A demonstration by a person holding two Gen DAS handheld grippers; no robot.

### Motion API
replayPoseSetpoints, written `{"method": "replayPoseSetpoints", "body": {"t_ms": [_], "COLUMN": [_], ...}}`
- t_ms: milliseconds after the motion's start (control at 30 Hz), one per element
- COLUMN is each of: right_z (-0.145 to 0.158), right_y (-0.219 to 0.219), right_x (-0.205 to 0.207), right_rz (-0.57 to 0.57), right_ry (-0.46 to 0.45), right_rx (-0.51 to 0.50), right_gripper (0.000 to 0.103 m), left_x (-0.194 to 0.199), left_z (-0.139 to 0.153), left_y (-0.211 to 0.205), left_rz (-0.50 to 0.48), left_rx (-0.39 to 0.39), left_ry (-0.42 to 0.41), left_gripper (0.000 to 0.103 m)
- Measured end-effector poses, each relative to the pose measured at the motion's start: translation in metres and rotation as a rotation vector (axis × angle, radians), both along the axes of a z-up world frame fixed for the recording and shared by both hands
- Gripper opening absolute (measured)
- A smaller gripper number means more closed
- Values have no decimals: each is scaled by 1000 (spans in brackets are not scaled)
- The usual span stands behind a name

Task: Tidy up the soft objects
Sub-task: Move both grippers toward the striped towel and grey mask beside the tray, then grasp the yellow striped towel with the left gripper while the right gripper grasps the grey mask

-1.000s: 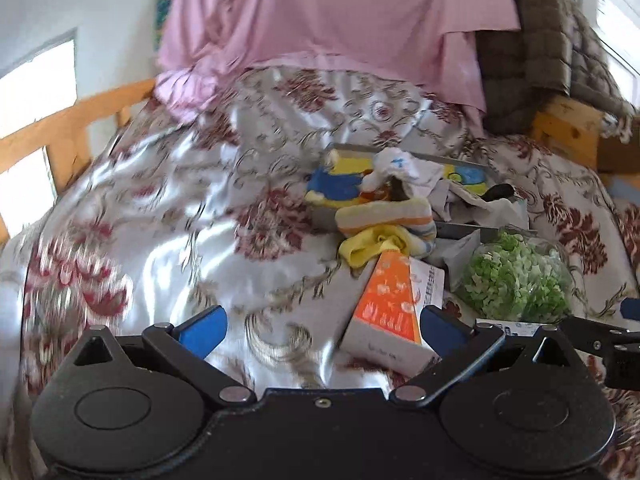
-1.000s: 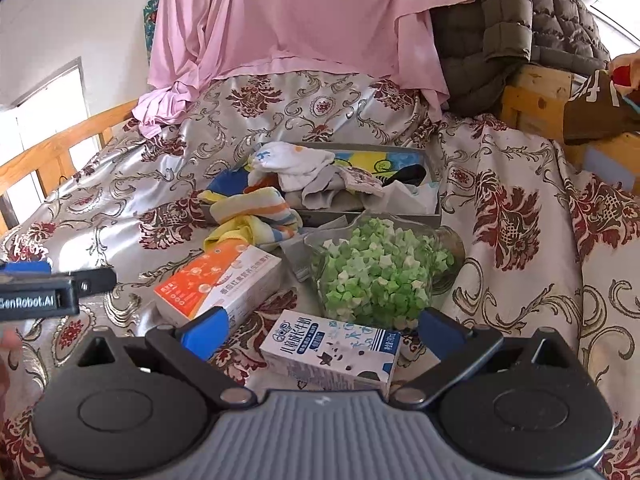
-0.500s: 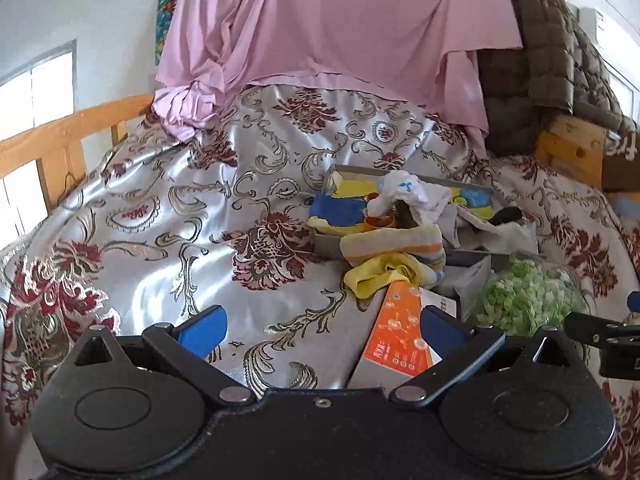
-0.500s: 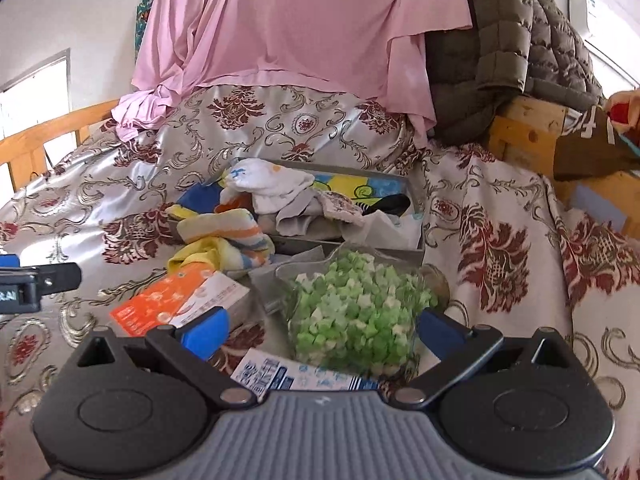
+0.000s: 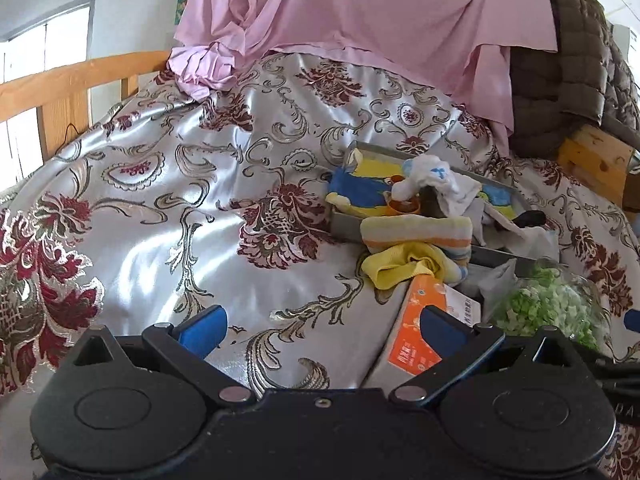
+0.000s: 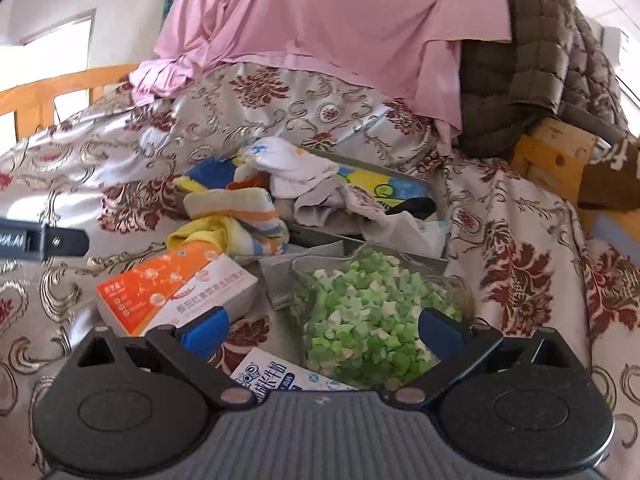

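A grey tray (image 6: pixel 404 178) on the bed holds a pile of soft cloths: a white sock (image 6: pixel 296 164), blue-yellow fabric and grey pieces. A striped yellow-orange towel (image 6: pixel 236 220) hangs over its near left edge; it also shows in the left wrist view (image 5: pixel 416 232). My left gripper (image 5: pixel 322 326) is open and empty, low over the bedspread, left of the orange box (image 5: pixel 420 340). My right gripper (image 6: pixel 322 326) is open and empty, just above the bag of green pieces (image 6: pixel 368 312).
An orange-white box (image 6: pixel 176 288) lies left of the bag, a blue-white milk carton (image 6: pixel 272 374) under my right gripper. Pink sheet (image 6: pixel 320 20) and brown quilted jacket (image 6: pixel 532 64) lie behind the tray. Wooden bed rails (image 5: pixel 72 84) stand left and right.
Both grippers have tilted up and drawn slightly nearer the tray; the boxes and bag slid lower in view. Both stay open and empty.
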State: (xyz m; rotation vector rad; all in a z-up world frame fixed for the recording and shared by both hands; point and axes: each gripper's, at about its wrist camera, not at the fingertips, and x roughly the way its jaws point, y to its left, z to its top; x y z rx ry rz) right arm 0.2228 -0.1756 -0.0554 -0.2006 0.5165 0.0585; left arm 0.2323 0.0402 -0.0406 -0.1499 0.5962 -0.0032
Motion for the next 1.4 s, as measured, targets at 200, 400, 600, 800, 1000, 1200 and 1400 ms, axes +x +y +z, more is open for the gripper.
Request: {"method": "replayPoseSetpoints", "body": {"t_ms": [200,400,600,800,1000,1200,1400], "right_z": [-5,-6,-12,-10,-6,-4,-3], "right_y": [8,13,25,32,35,35,36], "right_x": [12,28,38,55,83,111,137], "right_rz": [23,17,14,-10,-26,20,61], "right_ry": [-14,1,-9,1,76,139,190], "right_rx": [-57,-43,-105,-145,-168,-161,-185], "right_gripper": [103,103,103,103,103,103,102], "left_x": [29,62,95,107,111,136,158], "left_z": [-7,-3,-17,-29,-41,-45,-52], "left_y": [6,25,29,25,25,34,43], "left_rz": [-28,-18,-39,-127,-181,-200,-211], "left_rx": [-72,-252,-311,-348,-339,-410,-476], "left_ry": [-17,-32,5,39,54,125,163], "left_gripper": [102,102,102,102,102,102,102]}}
